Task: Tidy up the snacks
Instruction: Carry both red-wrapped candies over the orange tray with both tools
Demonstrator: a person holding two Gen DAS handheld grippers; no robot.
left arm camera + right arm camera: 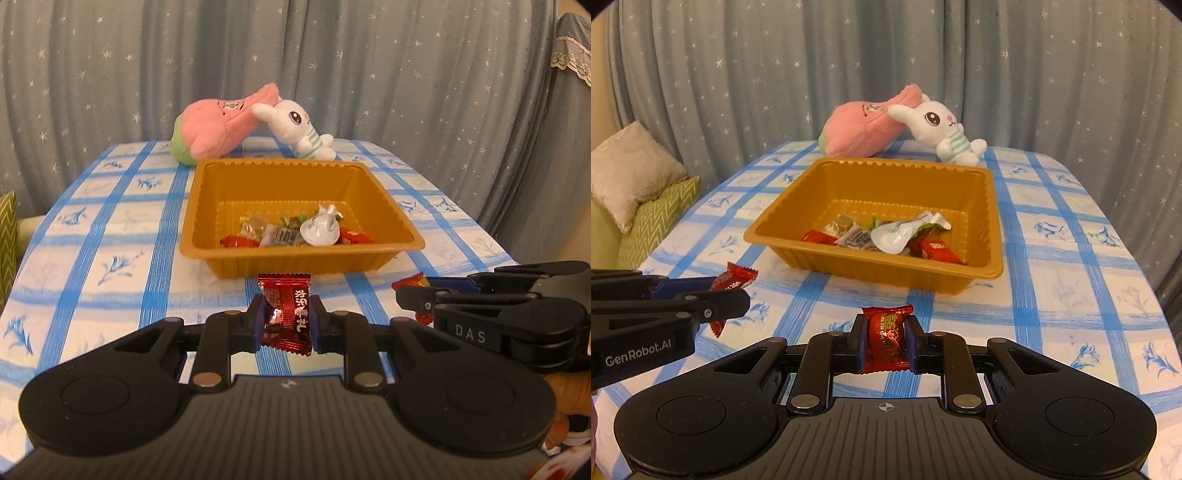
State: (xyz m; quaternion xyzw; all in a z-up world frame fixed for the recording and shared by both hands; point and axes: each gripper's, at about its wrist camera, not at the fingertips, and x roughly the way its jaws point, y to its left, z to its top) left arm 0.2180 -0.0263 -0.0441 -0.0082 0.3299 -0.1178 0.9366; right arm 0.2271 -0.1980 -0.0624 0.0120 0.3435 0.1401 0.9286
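Note:
My left gripper (286,321) is shut on a dark red wrapped candy (286,314), held just in front of the near wall of the golden-brown tray (207,206). My right gripper (886,341) is shut on a red wrapped candy (888,338), held above the tablecloth a short way before the tray (783,214). The tray holds several wrapped snacks, among them a white pouch (319,230), also seen in the right wrist view (895,238). Each gripper shows at the edge of the other's view: the right one (413,291) and the left one (735,291).
The table has a blue-checked cloth (110,229). A pink plush (221,125) and a white rabbit plush (299,129) lie behind the tray. A grey starred curtain hangs behind. Cushions (639,199) lie off the table's left side.

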